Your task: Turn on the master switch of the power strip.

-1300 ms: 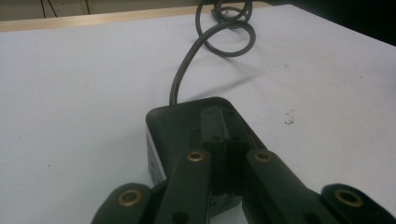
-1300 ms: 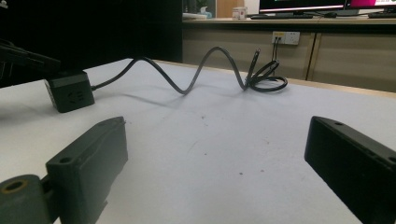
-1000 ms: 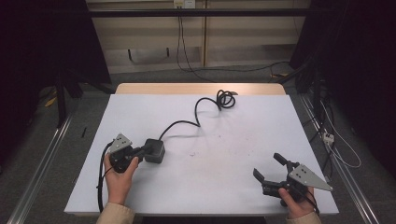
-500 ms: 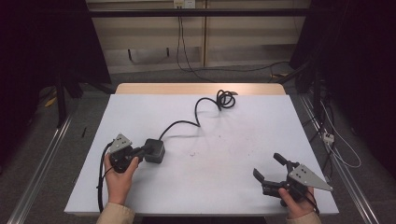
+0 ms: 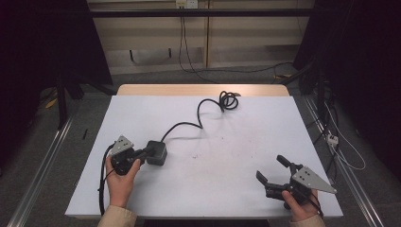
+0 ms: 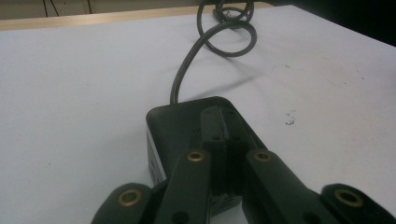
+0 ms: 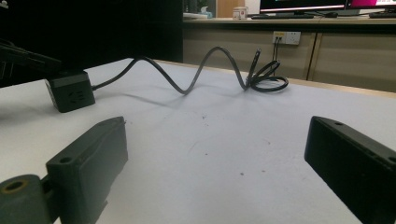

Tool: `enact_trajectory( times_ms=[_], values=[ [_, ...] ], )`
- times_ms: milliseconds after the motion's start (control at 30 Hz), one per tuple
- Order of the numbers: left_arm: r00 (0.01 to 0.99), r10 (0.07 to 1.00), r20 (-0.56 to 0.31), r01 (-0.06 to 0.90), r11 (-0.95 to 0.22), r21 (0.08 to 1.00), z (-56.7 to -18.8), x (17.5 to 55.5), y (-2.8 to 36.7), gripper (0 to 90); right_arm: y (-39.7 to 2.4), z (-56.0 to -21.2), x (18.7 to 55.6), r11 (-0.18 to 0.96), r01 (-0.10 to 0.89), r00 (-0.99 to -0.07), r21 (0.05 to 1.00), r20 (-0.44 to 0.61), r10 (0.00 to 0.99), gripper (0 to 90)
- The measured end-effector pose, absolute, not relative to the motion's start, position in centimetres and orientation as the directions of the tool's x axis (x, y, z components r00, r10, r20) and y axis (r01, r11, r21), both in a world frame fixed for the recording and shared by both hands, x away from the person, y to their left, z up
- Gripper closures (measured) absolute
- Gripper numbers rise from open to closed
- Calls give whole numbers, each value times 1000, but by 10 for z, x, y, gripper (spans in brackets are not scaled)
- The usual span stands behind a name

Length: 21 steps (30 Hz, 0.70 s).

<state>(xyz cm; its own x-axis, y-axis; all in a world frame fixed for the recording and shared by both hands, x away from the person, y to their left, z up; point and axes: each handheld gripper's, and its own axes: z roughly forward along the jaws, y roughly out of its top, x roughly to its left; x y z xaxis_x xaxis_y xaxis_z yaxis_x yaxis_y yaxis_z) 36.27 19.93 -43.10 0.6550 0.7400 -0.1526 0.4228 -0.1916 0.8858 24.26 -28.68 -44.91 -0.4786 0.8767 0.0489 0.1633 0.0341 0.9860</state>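
Left gripper [image 5: 142, 155]: jaws pressed tight together, tips resting on top of the black power cube, nothing caught between them; the left gripper view shows the two pads meeting flat over the cube's lid.
Power cube [image 5: 156, 152]: sits on the white table [image 5: 236, 142], left of centre and toward the near edge, just ahead of the left hand [image 5: 120, 182].
Cord [image 5: 198, 118]: runs from the cube's far side, arches up off the surface, then drops into a loose coil [image 5: 228, 100] close to the far edge; in the right gripper view the arch stands clear of the tabletop.
Right gripper [image 5: 274, 174]: released, jaws spread wide with only bare tabletop between them, low over the near right corner.
Right hand [image 5: 300, 208]: wraps the gripper's body at the table's near edge.
Gap between the two: well apart, cube on one side, open claw on the other.
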Motion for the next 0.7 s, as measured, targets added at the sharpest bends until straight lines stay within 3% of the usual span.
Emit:
enact_trajectory(
  times_ms=[700],
  values=[
    [650,747,-139,423,-204,883,-430,362,198,900,-287,-449,243,35,162,-480,986,48,876,56]
  ],
)
